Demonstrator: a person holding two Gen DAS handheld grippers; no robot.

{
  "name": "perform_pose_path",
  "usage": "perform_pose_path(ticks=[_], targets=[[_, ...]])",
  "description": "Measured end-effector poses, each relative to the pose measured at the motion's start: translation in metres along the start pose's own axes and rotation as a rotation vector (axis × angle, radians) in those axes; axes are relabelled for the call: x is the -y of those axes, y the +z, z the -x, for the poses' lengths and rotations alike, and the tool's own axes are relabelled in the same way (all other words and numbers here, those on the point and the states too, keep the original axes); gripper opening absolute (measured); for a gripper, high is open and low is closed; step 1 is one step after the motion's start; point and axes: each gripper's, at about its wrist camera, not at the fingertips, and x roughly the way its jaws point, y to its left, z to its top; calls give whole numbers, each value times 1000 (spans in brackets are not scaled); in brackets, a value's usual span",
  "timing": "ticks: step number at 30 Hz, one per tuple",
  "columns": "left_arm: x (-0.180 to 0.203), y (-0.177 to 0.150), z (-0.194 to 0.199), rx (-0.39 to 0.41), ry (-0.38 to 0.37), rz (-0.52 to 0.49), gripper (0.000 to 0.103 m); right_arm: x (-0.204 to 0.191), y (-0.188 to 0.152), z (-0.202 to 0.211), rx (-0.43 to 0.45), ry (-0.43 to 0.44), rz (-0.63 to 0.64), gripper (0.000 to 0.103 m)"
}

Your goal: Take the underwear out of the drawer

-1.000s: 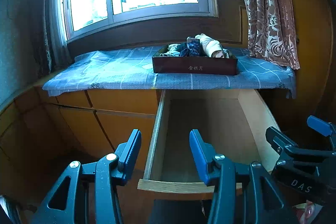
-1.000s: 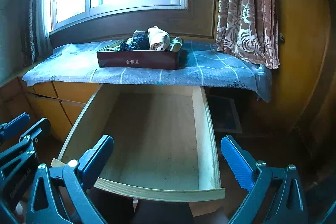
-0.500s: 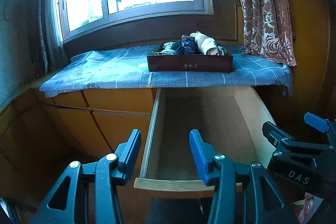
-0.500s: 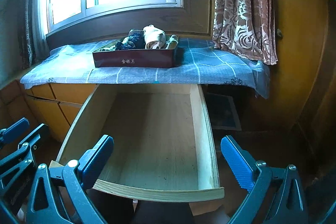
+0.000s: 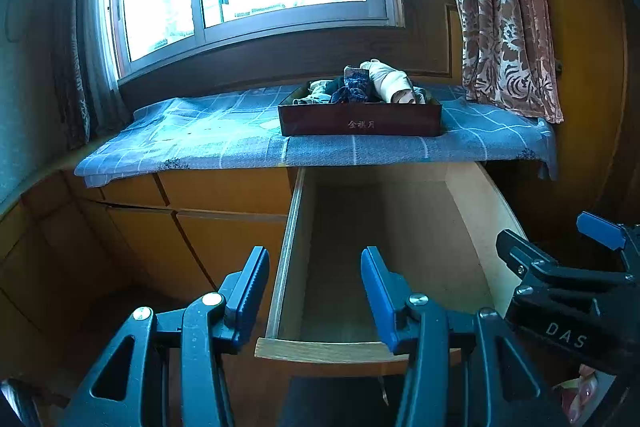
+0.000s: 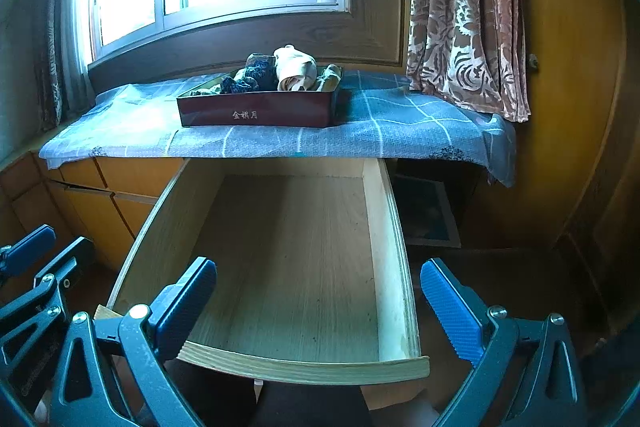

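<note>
The wooden drawer (image 6: pixel 394 267) (image 5: pixel 286 267) is pulled out under the ledge, and its floor shows bare wood. Rolled underwear (image 6: pixel 276 73) (image 5: pixel 368 83), dark blue and cream pieces, is piled in a dark red box (image 6: pixel 256 111) (image 5: pixel 360 123) on the blue checked cloth above. My left gripper (image 5: pixel 314 279) hovers open over the drawer's near left corner, nothing between its blue pads. My right gripper (image 6: pixel 318 295) stands open and wide over the drawer's front edge, also holding nothing. Each gripper shows at the edge of the other's view.
The blue checked cloth (image 6: pixel 420 123) covers the window ledge. A patterned curtain (image 6: pixel 460 11) hangs at the right beside a wooden wall. Closed orange cabinet fronts (image 5: pixel 224 227) lie left of the drawer. A dark mat (image 6: pixel 424 215) lies on the floor to the drawer's right.
The scene has drifted slightly in both views, the box and ledge sitting a little lower and to the left. Both grippers stay open and empty.
</note>
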Motion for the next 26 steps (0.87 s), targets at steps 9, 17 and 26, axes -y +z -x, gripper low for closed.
perform_pose_path(ticks=[9,17,26], targets=[[0,0,-1,-3,-9,0,48,0,0,-1,-3,-1,1,103],[-2,-1,-2,-6,-20,4,48,1,-1,0,-1,-4,-3,103],[-1,-1,-1,-5,-50,8,48,0,-1,-3,-12,5,-6,103]])
